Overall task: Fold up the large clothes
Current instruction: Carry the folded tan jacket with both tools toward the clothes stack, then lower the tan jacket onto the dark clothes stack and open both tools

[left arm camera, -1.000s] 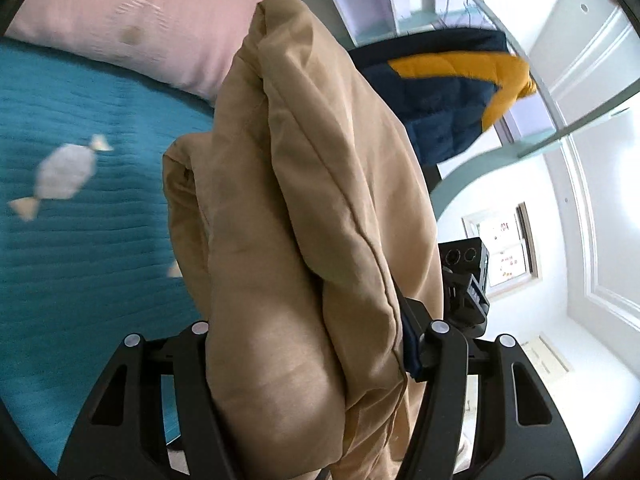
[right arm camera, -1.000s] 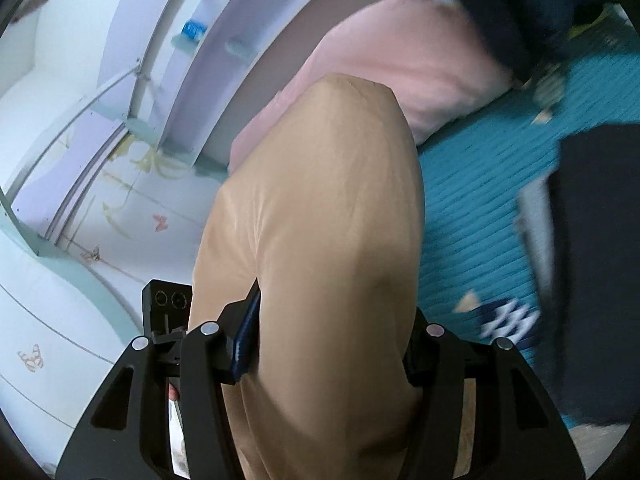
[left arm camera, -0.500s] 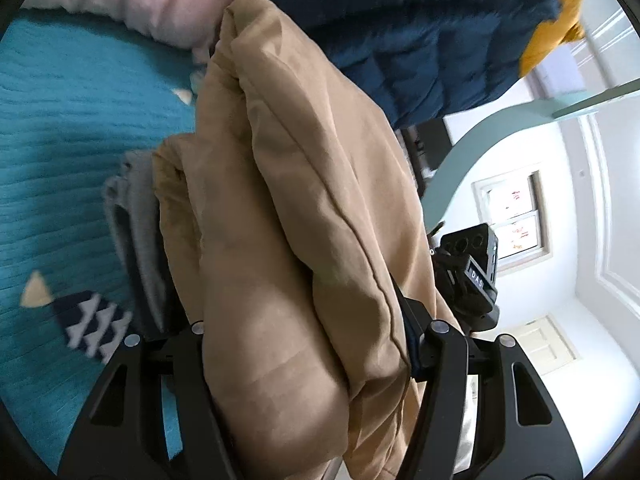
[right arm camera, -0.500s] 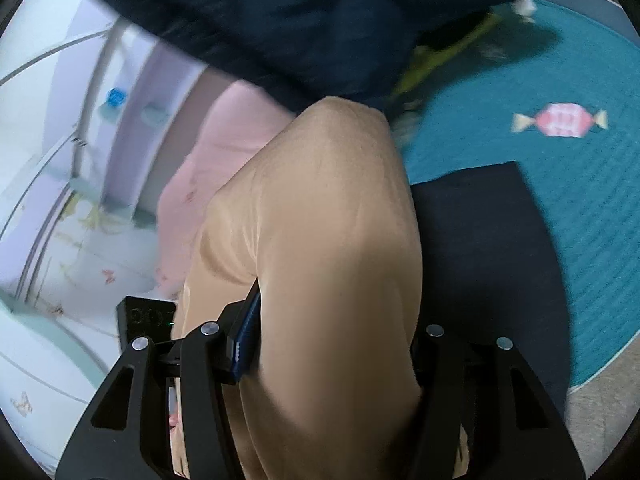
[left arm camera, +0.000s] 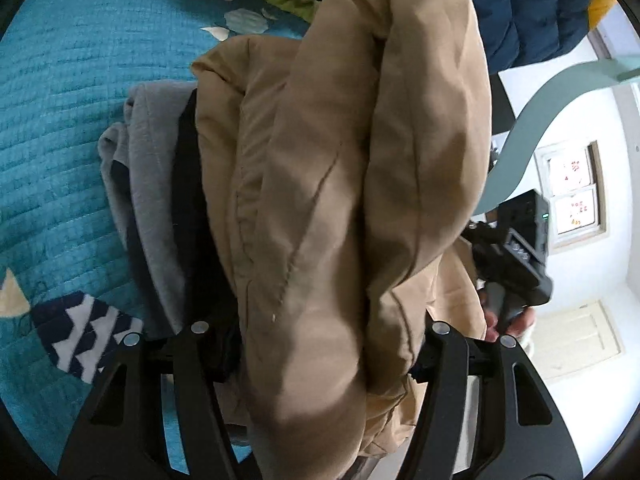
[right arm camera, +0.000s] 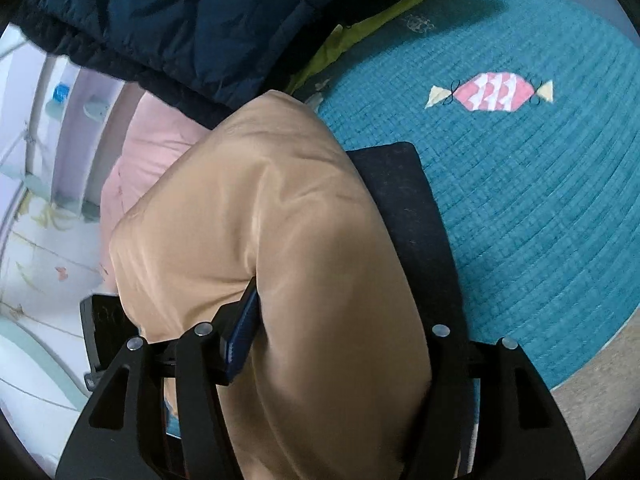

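A folded tan garment [left arm camera: 340,184] fills the left wrist view, bunched between the jaws of my left gripper [left arm camera: 320,332], which is shut on it. The same tan garment [right arm camera: 280,260] fills the right wrist view, and my right gripper [right arm camera: 320,336] is shut on it too. Under it lies a stack of folded clothes: a grey piece [left arm camera: 148,168] and a dark one [right arm camera: 416,216], resting on the teal quilted mat [right arm camera: 540,200]. The tan bundle hangs just over that stack. The fingertips are hidden by the cloth.
A navy puffer jacket [right arm camera: 200,20] with a yellow part [left arm camera: 600,4] lies beyond the stack. A pink pillow [right arm camera: 148,152] sits at the left. A lime-green cloth [right arm camera: 360,28] peeks out under the jacket. The mat's edge meets the floor [right arm camera: 600,380] at the right.
Both grippers have swung downward with the tan garment, from facing the pillow and wall to hanging over the folded stack on the mat. The grip is unchanged.
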Demonstrator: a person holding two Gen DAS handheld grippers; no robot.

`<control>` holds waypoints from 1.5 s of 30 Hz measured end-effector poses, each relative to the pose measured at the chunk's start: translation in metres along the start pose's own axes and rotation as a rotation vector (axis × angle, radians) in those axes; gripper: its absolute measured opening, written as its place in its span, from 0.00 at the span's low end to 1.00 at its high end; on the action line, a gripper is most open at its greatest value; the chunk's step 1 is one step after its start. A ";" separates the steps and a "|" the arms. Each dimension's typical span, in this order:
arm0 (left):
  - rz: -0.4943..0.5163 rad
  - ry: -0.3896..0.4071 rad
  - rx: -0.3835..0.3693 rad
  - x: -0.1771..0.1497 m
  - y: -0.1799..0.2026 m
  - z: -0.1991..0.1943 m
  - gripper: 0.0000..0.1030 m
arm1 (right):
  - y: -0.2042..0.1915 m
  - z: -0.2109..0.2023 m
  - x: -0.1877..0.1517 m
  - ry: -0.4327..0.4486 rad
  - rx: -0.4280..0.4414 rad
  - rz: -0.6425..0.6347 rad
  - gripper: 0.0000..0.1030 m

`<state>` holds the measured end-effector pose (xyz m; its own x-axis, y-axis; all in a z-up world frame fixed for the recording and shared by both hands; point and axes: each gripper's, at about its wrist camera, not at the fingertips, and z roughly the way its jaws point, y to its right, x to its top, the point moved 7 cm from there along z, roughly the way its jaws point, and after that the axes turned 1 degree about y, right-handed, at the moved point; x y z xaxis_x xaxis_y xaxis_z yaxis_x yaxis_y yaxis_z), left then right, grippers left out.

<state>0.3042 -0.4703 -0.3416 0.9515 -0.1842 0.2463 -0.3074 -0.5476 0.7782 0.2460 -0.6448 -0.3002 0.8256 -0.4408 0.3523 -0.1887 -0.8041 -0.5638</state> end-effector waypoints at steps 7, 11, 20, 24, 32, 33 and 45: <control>0.111 0.008 0.177 -0.010 0.003 -0.034 0.61 | 0.000 -0.045 0.002 0.049 -0.264 -0.147 0.54; 0.213 0.072 0.337 -0.012 0.013 -0.058 0.61 | 0.011 -0.079 0.002 0.115 -0.310 -0.110 0.54; 0.357 0.293 0.616 -0.006 0.053 -0.104 0.61 | -0.025 -0.109 -0.015 0.205 -0.288 -0.148 0.51; 0.364 0.359 0.617 0.000 0.083 -0.122 0.61 | -0.051 -0.109 -0.016 0.215 -0.264 -0.185 0.51; 0.410 0.339 0.611 -0.020 0.111 -0.095 0.61 | -0.052 -0.066 -0.035 0.140 -0.244 -0.162 0.32; 0.407 0.319 0.619 -0.024 0.107 -0.087 0.60 | -0.050 -0.060 -0.040 0.125 -0.250 -0.161 0.30; 0.333 0.165 0.663 -0.038 0.025 -0.016 0.31 | -0.012 -0.007 -0.063 0.013 -0.296 -0.107 0.20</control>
<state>0.2603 -0.4635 -0.3222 0.7807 -0.3298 0.5308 -0.4698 -0.8698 0.1505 0.1921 -0.6102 -0.3104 0.8428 -0.3506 0.4083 -0.2493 -0.9267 -0.2812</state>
